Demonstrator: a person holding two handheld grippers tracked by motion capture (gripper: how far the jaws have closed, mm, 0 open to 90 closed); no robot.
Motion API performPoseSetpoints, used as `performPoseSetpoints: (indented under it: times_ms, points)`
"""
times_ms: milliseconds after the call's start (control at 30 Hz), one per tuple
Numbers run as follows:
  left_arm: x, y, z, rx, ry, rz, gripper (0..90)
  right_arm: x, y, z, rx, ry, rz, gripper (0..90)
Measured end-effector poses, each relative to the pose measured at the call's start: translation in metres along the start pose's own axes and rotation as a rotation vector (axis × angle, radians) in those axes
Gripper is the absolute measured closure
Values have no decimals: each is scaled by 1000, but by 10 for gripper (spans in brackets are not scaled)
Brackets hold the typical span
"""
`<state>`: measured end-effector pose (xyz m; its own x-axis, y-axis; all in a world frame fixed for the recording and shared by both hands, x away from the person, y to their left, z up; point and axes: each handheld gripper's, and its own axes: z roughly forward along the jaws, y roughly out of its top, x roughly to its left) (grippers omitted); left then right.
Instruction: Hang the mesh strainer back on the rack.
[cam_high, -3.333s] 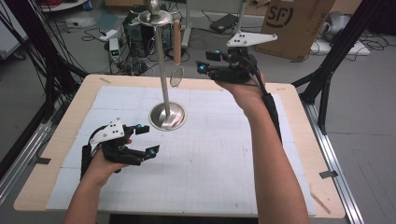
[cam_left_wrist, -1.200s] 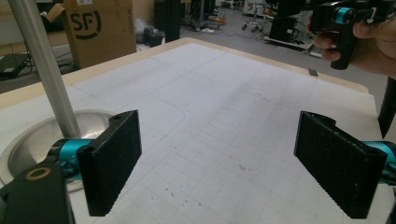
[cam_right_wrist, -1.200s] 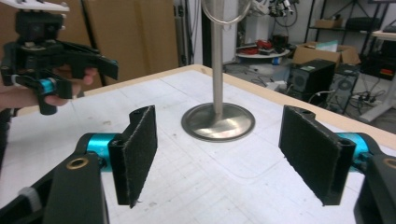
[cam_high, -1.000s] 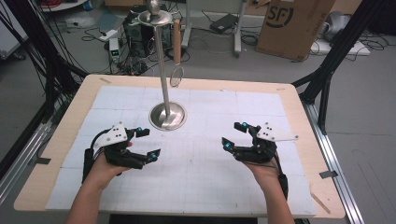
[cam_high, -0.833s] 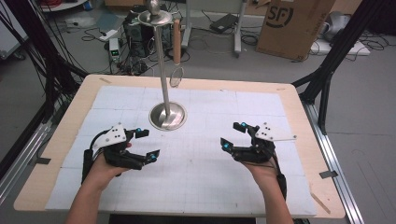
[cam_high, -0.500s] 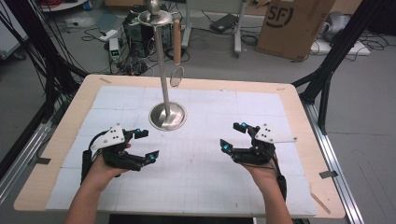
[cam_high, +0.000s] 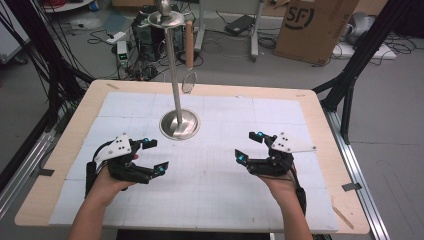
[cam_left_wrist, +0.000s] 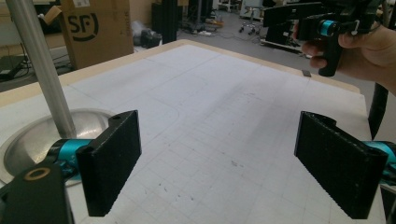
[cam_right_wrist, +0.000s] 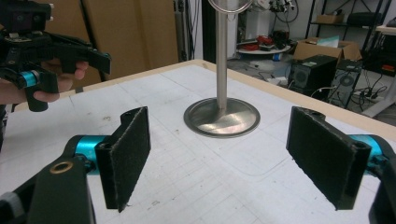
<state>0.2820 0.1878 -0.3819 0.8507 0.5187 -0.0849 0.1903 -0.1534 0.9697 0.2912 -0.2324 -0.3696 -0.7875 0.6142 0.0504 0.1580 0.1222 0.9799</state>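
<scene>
Two hand-held grippers hover low over the bench (cam_high: 320, 107), both with jaws spread wide and nothing between them. The left hand-held gripper (cam_high: 153, 156) sits just in front of the metal stand (cam_high: 179, 124), whose round base rests mid-bench; the right hand-held gripper (cam_high: 249, 148) is well apart, to the stand's right.

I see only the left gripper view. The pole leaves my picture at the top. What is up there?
Observer: A round metal plate with a knob on it tops the pole.
Operator: Does something hang near it?
Observer: Yes, a thin wire ring under a brown handle hangs beside the pole, below the plate.
</scene>
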Motion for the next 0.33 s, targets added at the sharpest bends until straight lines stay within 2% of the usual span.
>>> performPoseSetpoints:
  times_ms: [333]
  points:
    - [0, 0, 0, 2, 2, -2, 152, 1, -1, 2, 8, 9, -2, 210]
